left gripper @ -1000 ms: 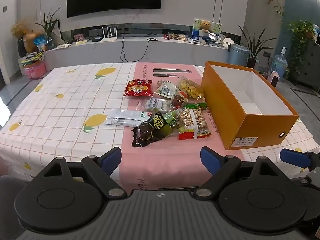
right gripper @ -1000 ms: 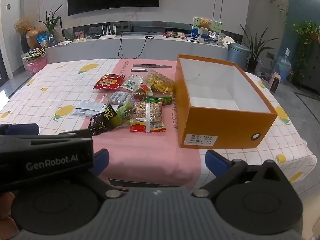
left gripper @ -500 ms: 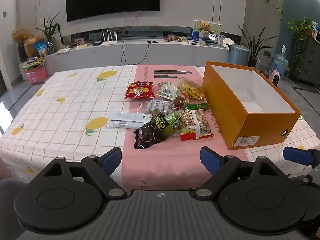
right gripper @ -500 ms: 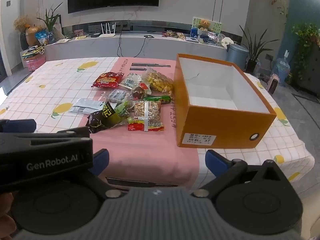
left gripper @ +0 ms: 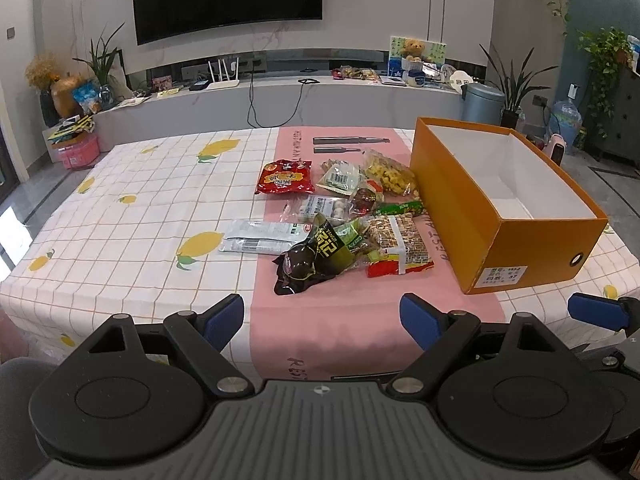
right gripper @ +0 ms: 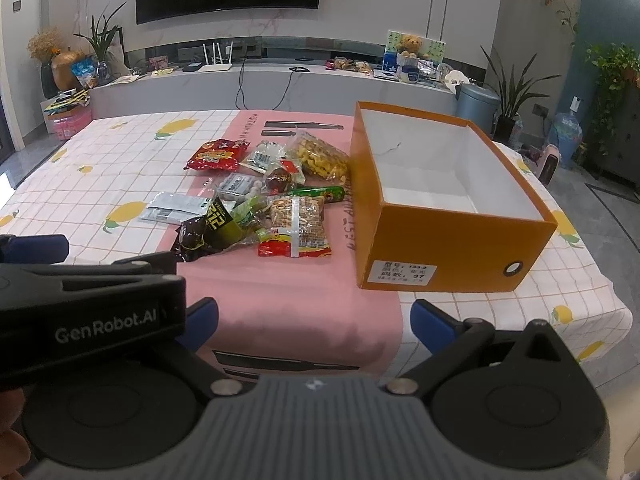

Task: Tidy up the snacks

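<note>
Several snack packets lie in a heap on the pink runner: a red chip bag (left gripper: 285, 176), a yellow puffs bag (left gripper: 390, 172), a peanut pack (left gripper: 398, 246), a dark bag (left gripper: 310, 262) and a white sachet (left gripper: 262, 236). An open orange box (left gripper: 500, 208) stands right of them, empty inside; it also shows in the right wrist view (right gripper: 444, 208). My left gripper (left gripper: 322, 322) is open and empty, short of the heap near the table's front edge. My right gripper (right gripper: 314, 322) is open and empty, in front of the box and the peanut pack (right gripper: 296, 226).
The table has a checked lemon-print cloth (left gripper: 132, 220). The left gripper's body (right gripper: 80, 304) fills the lower left of the right wrist view. One blue fingertip of the right gripper (left gripper: 596, 312) shows at the right of the left wrist view. A TV bench (left gripper: 280, 100) stands behind.
Both grippers have risen and drawn back slightly from the table; the snacks and box sit a little lower in view. Nothing was taken hold of.
</note>
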`<state>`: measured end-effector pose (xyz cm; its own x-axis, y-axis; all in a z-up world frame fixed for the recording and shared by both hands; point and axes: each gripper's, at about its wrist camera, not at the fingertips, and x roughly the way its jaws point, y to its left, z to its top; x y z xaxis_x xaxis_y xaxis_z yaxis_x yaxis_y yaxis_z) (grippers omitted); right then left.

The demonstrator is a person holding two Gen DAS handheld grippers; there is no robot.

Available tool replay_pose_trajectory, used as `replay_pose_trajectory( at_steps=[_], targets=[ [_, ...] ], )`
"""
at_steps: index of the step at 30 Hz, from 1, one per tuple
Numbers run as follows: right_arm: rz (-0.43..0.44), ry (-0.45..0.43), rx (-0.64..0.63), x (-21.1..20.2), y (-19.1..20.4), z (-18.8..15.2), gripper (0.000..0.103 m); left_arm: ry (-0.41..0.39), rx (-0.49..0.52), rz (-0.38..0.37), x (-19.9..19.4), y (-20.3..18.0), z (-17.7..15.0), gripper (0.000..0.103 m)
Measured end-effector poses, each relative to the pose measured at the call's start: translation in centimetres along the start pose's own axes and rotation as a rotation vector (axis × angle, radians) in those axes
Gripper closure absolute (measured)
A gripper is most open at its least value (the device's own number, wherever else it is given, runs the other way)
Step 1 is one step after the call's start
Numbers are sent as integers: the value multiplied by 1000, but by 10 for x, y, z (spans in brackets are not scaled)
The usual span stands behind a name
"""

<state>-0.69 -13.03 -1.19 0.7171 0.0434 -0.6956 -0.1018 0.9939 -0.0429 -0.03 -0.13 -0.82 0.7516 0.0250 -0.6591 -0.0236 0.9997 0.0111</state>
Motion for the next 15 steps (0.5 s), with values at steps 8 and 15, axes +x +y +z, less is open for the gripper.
replay_pose_trajectory(
  at_steps=[8,15],
  targets=[
    [-5,-19,-2,-4,0,0,4,-18,4,-7,-3,-1,1,0],
    [2,-25,2,-6,0,0,4,-18,2,-3,-4,-1,3,0]
  ],
)
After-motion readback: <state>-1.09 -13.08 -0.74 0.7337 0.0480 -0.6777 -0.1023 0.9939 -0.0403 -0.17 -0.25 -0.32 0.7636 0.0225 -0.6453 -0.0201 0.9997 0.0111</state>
